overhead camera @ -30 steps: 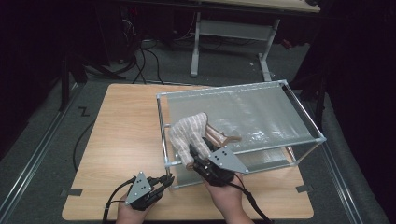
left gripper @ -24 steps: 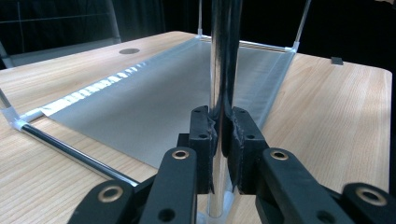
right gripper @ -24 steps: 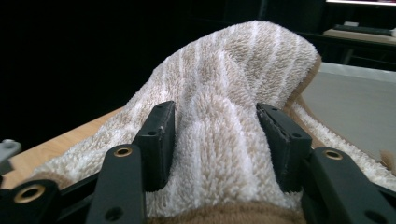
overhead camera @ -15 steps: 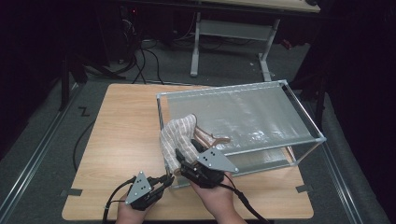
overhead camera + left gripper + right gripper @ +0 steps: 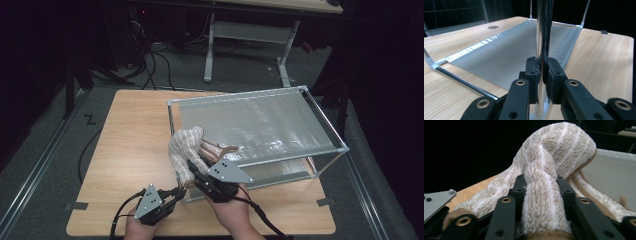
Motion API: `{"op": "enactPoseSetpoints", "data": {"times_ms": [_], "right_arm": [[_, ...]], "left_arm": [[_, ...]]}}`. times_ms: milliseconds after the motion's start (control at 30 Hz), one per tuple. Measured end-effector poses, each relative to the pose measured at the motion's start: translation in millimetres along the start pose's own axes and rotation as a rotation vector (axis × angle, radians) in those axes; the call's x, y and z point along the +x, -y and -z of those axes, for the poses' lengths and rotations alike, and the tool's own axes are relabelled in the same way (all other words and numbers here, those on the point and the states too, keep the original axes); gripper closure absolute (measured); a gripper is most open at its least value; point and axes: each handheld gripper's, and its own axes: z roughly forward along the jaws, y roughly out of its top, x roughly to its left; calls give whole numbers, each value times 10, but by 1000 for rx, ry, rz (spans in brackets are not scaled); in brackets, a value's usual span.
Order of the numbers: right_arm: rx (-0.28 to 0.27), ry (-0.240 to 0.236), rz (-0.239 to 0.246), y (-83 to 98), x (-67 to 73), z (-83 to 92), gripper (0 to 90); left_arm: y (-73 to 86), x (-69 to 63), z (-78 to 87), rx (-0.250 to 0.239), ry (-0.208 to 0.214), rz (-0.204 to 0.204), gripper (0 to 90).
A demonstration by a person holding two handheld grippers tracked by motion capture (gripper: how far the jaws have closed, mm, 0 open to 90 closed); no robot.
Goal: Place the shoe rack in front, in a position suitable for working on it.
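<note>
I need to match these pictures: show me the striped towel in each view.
High view: towel draped over the rack's near-left corner, centre.
Left gripper view: not in it.
Right gripper view: towel between the jaws, centre.
Shared landmark: the rack's grey shelf.

I see a towel [image 5: 554, 167] of thick terry cloth, looped and fuzzy, in beige with paler stripes and a smoother brown hem. The rack [image 5: 260, 95] looks like polished metal tubing, shiny enough on its near post [image 5: 541, 30] to mirror things, with pale plastic corner joints and matt grey sheets that catch a dull sheen. My table [image 5: 130, 130] is light wood grain, smooth and satin. My grippers' jaws are matt black plastic with brass-coloured rivets, under flat grey plates.
</note>
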Motion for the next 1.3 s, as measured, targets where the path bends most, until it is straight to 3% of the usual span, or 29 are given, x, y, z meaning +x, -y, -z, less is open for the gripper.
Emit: {"op": "enactPoseSetpoints", "data": {"times_ms": [167, 367, 600, 833, 1067, 1300], "right_arm": [[-36, 1, 8, -50, -21, 55, 726], [-110, 52, 19, -200, -126, 249, 726], [-186, 138, 28, -360, -358, 672, 725], [-234, 232, 36, -397, -575, 1150, 725], [-214, 334, 24, -235, -770, 1553, 724], [-147, 418, -30, 140, -926, 1842, 724]], "left_arm": [[1, 1, -2, -2, 0, 0, 810], [1, 2, -3, -4, 1, 2, 810], [1, 0, -3, -3, 1, 1, 810], [0, 0, -1, 0, 0, -2, 810], [1, -4, -2, -3, -2, 0, 810], [2, -6, -2, -3, -3, 0, 810]]}}
